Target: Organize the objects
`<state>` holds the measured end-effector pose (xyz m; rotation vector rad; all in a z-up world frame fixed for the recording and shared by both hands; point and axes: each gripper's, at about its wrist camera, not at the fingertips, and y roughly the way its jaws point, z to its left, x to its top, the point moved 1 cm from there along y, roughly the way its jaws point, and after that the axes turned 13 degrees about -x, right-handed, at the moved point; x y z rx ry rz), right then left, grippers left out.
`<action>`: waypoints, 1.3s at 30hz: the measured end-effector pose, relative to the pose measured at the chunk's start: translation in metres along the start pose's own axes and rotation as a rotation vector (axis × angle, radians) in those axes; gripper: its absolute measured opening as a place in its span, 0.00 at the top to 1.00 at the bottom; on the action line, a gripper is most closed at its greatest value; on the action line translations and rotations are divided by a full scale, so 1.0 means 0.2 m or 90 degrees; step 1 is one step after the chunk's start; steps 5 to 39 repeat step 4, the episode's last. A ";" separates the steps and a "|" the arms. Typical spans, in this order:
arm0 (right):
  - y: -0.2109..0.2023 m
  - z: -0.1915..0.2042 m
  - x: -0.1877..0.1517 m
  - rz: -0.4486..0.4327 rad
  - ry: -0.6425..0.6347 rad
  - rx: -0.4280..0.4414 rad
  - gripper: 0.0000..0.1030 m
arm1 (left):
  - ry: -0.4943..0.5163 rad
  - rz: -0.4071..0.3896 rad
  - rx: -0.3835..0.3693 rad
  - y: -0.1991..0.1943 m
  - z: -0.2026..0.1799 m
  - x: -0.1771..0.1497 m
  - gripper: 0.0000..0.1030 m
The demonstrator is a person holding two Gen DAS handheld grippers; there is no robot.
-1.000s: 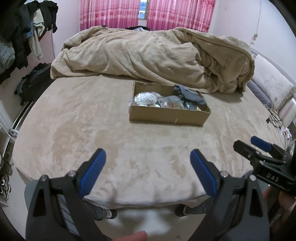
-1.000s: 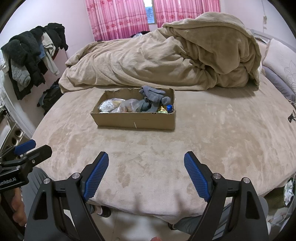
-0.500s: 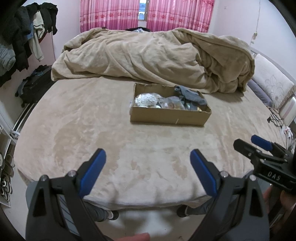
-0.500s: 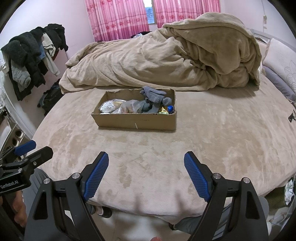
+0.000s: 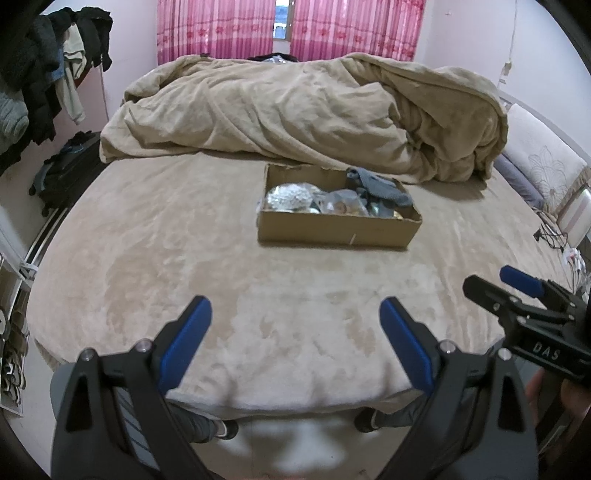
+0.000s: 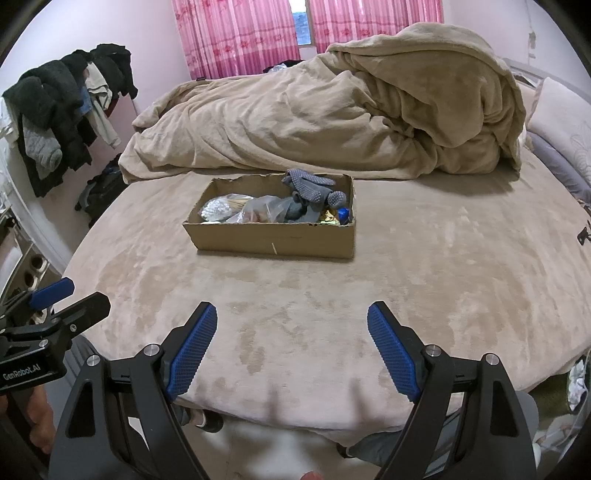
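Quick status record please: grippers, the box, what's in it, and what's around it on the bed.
left gripper: open, empty, over the near edge of the bed
right gripper: open, empty, same near edge
cardboard box: open-topped, mid-bed, beyond both grippers, untouched
box contents: grey dotted gloves on top at the right end, clear plastic bags at left, small blue item in the right corner
behind box: bunched beige duvet

Lit softly and evenly, daylight through pink curtains (image 5: 236, 29) at twelve o'clock. Faint shadow under the heaped blanket (image 6: 369, 122). Bent strongly at edges, black vignette in corners; slightly blurred at six o'clock.
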<state>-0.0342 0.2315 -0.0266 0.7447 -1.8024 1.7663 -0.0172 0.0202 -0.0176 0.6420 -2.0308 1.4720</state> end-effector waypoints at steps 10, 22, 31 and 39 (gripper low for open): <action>0.02 0.00 0.00 -0.001 -0.007 -0.004 0.16 | 0.004 0.012 -0.002 0.09 0.01 -0.01 0.09; 0.02 0.00 0.00 -0.001 -0.007 -0.004 0.16 | 0.004 0.012 -0.002 0.09 0.01 -0.01 0.09; 0.02 0.00 0.00 -0.001 -0.007 -0.004 0.16 | 0.004 0.012 -0.002 0.09 0.01 -0.01 0.09; 0.02 0.00 0.00 -0.001 -0.007 -0.004 0.16 | 0.004 0.012 -0.002 0.09 0.01 -0.01 0.09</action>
